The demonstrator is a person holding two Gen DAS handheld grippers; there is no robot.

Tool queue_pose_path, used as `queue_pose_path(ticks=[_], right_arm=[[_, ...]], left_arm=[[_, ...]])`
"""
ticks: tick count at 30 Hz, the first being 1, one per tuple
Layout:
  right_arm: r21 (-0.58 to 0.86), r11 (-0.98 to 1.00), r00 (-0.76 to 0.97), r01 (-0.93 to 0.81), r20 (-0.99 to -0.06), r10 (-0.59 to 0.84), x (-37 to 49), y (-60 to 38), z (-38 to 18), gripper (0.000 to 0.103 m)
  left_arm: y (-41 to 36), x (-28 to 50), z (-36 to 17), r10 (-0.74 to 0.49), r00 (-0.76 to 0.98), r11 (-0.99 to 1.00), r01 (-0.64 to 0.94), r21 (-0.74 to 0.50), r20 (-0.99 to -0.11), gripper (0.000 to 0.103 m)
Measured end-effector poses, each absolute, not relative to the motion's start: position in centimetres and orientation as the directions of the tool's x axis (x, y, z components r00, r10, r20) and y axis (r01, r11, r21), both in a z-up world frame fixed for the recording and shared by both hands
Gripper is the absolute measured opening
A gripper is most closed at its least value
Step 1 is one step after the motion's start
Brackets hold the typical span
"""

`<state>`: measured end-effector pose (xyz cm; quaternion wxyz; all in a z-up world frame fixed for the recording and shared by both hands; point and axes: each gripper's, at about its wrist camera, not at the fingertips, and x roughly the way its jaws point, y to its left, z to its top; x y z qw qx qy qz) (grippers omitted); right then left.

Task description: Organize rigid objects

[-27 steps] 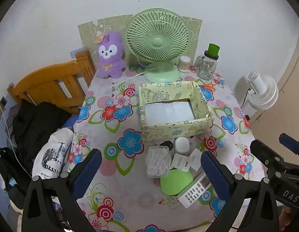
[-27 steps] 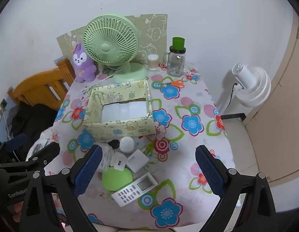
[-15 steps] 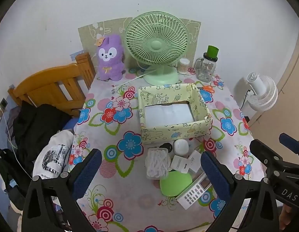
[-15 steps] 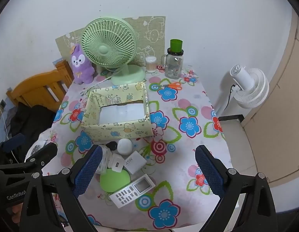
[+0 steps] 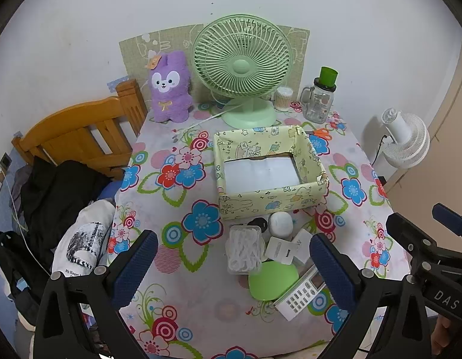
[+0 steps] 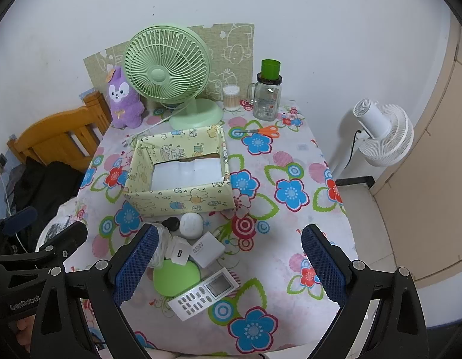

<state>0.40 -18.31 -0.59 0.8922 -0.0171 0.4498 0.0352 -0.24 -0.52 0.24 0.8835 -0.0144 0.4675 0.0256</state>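
Just in front of the square, paper-covered box (image 6: 178, 176) on the flowered counter (image 6: 293, 227) lie a round white puck (image 6: 191, 223), two blocky white chargers (image 6: 207, 249) and a long remote (image 6: 203, 295), angled up-right. Both the left hand-held gripper (image 5: 231, 269) and right hand-held gripper (image 6: 228, 264) hang wide open, holding nothing.
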Motion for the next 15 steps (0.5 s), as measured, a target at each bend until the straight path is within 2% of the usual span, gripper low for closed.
queue_pose_path(ticks=[15], right_arm=[[-0.033,0.998,0.596,-0.060,-0.803,0.010,0.26,-18.19,-0.09,0.098]], left_arm=[[-0.96,-0.42,0.62,0.012,0.574,1.000,-0.028,-0.006,-0.819,0.102]])
